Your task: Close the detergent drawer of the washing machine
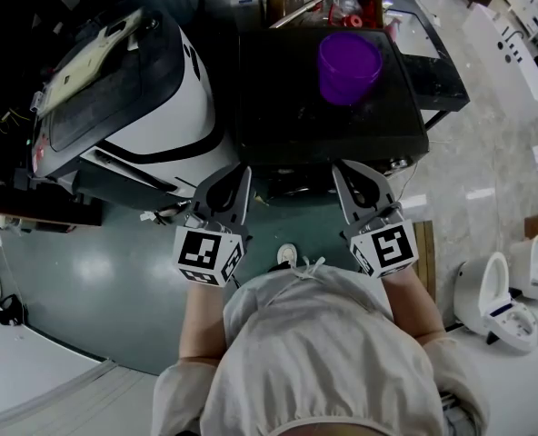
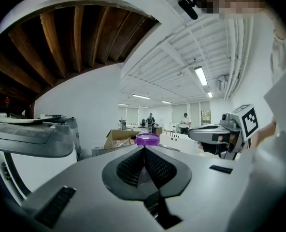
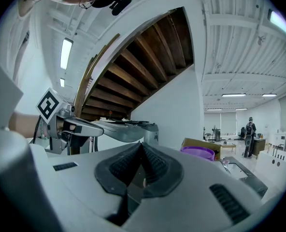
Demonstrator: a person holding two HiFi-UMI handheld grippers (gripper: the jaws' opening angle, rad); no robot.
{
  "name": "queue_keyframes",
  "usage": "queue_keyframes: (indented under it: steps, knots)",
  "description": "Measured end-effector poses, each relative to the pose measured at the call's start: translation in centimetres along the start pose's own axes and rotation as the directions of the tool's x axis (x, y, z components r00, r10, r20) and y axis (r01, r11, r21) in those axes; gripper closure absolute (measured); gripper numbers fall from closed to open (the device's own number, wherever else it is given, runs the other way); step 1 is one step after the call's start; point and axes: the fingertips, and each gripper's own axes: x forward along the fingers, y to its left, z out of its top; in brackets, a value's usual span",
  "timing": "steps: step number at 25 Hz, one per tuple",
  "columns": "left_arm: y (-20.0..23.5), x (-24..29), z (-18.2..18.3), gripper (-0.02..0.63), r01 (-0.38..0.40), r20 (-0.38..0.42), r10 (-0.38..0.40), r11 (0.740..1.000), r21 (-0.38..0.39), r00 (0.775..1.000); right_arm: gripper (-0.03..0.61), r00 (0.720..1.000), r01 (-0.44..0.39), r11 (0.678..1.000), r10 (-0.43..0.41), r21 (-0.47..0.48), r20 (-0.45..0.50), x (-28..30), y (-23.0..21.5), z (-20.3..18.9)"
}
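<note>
Detergent drawer is too dark to make out; I judge it sits in the shadowed front of the black-topped washing machine (image 1: 287, 125), below the purple cup (image 1: 349, 66). Left gripper (image 1: 240, 173) and right gripper (image 1: 343, 169) hover near that front, jaws pressed together, empty. Best to push squarely and straight in.

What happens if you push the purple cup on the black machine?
The purple cup looks like thin, empty plastic, so probably light. On the glossy black top it would likely slide; pushed near its rim, it might tip.
</note>
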Motion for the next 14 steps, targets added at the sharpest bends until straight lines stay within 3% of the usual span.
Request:
queue_keyframes:
  steps: [14]
  knots:
    - [-0.23, -0.58, 0.13, 0.595, 0.003, 0.009, -0.003, 1.0, 0.012, 1.0, 0.578, 1.0, 0.01, 1.0, -0.01, -0.01, 0.018, -0.42, 0.41, 0.43]
